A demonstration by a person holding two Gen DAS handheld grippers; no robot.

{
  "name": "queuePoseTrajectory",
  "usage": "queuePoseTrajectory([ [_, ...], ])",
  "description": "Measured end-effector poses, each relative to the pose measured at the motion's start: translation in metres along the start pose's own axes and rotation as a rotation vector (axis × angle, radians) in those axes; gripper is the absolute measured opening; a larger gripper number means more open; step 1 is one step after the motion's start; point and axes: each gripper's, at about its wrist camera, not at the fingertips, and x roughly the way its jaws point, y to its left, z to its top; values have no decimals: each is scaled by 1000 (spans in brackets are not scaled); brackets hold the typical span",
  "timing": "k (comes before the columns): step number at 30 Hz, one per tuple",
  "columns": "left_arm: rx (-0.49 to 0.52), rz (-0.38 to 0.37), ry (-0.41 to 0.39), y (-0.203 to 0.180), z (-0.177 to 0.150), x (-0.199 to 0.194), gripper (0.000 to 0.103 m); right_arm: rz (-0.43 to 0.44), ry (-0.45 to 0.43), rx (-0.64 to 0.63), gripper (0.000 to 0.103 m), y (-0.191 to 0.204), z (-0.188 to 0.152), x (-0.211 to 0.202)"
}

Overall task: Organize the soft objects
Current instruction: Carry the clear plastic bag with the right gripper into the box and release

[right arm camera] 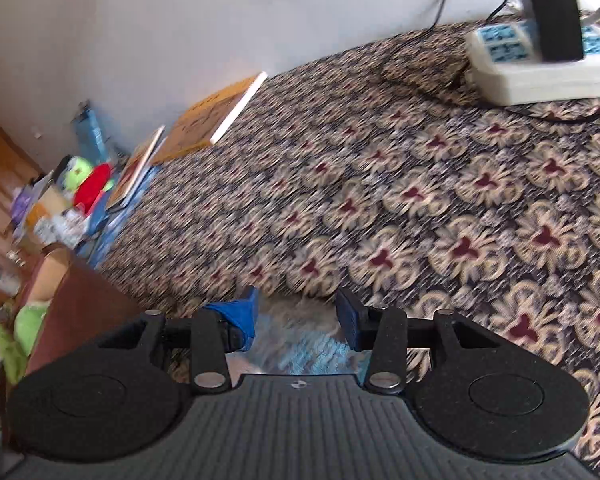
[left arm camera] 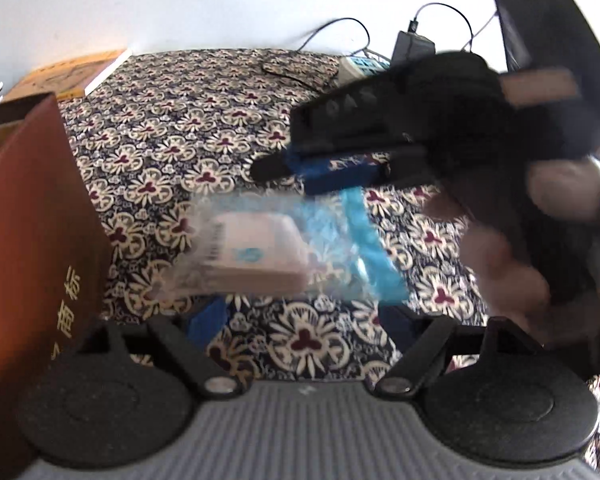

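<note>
A clear plastic pouch (left arm camera: pixel 284 248) with a blue strip and a white packet inside lies blurred on the flowered cloth, just beyond my left gripper (left arm camera: pixel 300 316), whose blue-taped fingers stand wide apart. My right gripper (left arm camera: pixel 320 172) hangs just above the pouch's blue strip in the left wrist view. In the right wrist view its fingers (right arm camera: pixel 296 316) stand apart with the pouch (right arm camera: pixel 304 344) below and between them. Whether it touches the pouch I cannot tell.
A brown box (left arm camera: pixel 32 240) stands at the left edge; it holds green soft toys (right arm camera: pixel 24 324). Books (right arm camera: pixel 216 116) lie at the back left beside a pile of toys (right arm camera: pixel 88 184). A power strip (right arm camera: pixel 540 68) with a black adapter and cables sits at the back right.
</note>
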Motion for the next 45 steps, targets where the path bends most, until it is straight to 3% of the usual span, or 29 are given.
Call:
queuePoseTrajectory([
  [3, 0, -31, 1, 1, 5, 2, 81, 73, 58, 30, 27, -2, -8, -3],
  [7, 20, -24, -11, -4, 4, 4, 81, 116, 74, 93, 28, -13, -15, -14],
  [13, 39, -28, -4, -3, 5, -1, 80, 145, 86, 35, 29, 2, -33, -27],
  [24, 159, -89, -126, -21, 5, -59, 80, 118, -70, 27, 28, 34, -50, -78],
  [30, 177, -133, -231, -10, 15, -107, 80, 104, -168, -14, 28, 76, -59, -110],
  [35, 142, -169, -279, 19, 15, -145, 80, 115, -229, -58, 28, 118, -58, -114],
  [38, 104, -199, -295, 44, 14, -167, 80, 189, -247, -69, 28, 145, -52, -108],
  [45, 22, -124, -320, 126, 14, -198, 80, 268, -227, -152, 29, 214, -43, -55],
])
